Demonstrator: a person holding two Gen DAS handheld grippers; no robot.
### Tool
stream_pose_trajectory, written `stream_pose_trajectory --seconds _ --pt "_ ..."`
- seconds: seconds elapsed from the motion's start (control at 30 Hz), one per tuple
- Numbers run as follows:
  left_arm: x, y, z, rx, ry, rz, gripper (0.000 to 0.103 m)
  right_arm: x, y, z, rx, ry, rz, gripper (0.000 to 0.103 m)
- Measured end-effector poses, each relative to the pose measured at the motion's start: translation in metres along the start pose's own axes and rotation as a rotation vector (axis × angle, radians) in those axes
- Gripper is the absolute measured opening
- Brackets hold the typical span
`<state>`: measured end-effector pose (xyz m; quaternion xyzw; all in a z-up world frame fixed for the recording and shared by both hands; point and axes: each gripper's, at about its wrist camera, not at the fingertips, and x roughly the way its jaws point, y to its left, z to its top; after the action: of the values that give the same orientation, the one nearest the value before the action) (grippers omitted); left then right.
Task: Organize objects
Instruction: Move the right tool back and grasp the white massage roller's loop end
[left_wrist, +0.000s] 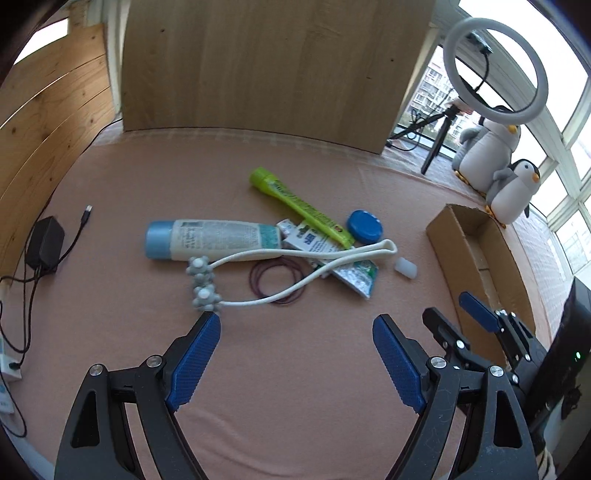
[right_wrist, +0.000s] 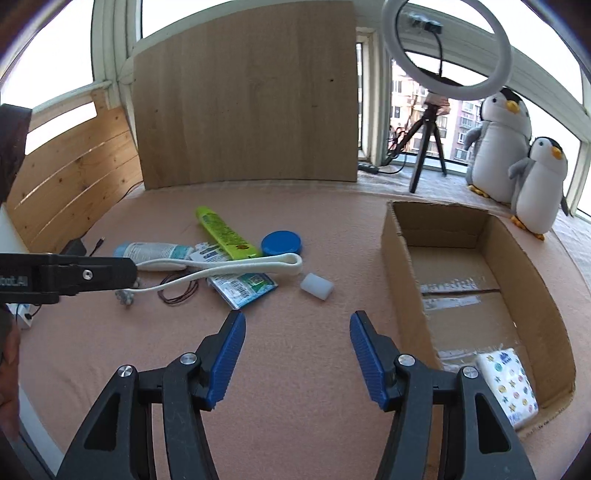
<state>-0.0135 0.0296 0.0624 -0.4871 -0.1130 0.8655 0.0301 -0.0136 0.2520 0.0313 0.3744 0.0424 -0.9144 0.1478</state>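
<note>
Left gripper (left_wrist: 295, 325): blue ribbed pads spread wide, nothing between them, above the pink cloth-covered surface (left_wrist: 295, 406).
Right gripper (right_wrist: 297, 325): pads likewise spread wide and empty; its black body shows at the right edge of the left wrist view.
Just ahead of the left gripper's left pad: white looped massager with grey knobbed rollers (left_wrist: 258, 277), the rollers nearly touching the pad tip.
Inside the massager's loop: thin dark cord coil (left_wrist: 277, 280).
Ahead of the right gripper, slightly right: small translucent white plastic block (right_wrist: 316, 286), lying alone.
Ahead-left of the right gripper: silver-and-green foil sachet (right_wrist: 243, 288), partly under the massager.
Right of the right gripper: open brown cardboard box (right_wrist: 402, 266); a white tissue pack with coloured dots (right_wrist: 509, 384) lies in its near corner.
Farther ahead: white tube with pale blue cap (left_wrist: 210, 240), lime-green tube (left_wrist: 303, 206), round blue lid (left_wrist: 364, 226), clustered together.
Far right: two grey-and-white plush penguins (right_wrist: 517, 155).
Far back: upright wooden board (right_wrist: 247, 96), ring light on a tripod (right_wrist: 447, 51).
</note>
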Motion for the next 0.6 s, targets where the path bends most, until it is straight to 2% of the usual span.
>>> stream_pose_trajectory --seconds 0.17,0.27,0.3,0.4,0.5,0.6 --pt "-0.012 0.054 -0.025 -0.119 0.003 0.028 0.088 0.059 0.006 0.028 -0.084 0.091 0.030 0.059" --pt "-0.019 0.083 -0.039 -0.189 -0.001 0.033 0.088 0.084 -0.010 0.052 0.006 0.140 0.109 0.069" --pt "-0.021 0.090 -0.043 -0.208 -0.004 0.035 0.088 0.091 -0.015 0.060 0.039 0.145 0.127 0.069" --pt "-0.026 0.108 -0.054 -0.252 -0.010 0.037 0.088 0.118 -0.021 0.077 0.056 0.186 0.076 0.070" --pt "-0.032 0.121 -0.060 -0.281 -0.025 0.033 0.088 0.140 -0.020 0.078 0.041 0.253 0.064 0.070" --pt "-0.034 0.132 -0.062 -0.314 -0.038 0.035 0.089 0.135 -0.016 0.061 0.060 0.296 0.081 0.070"
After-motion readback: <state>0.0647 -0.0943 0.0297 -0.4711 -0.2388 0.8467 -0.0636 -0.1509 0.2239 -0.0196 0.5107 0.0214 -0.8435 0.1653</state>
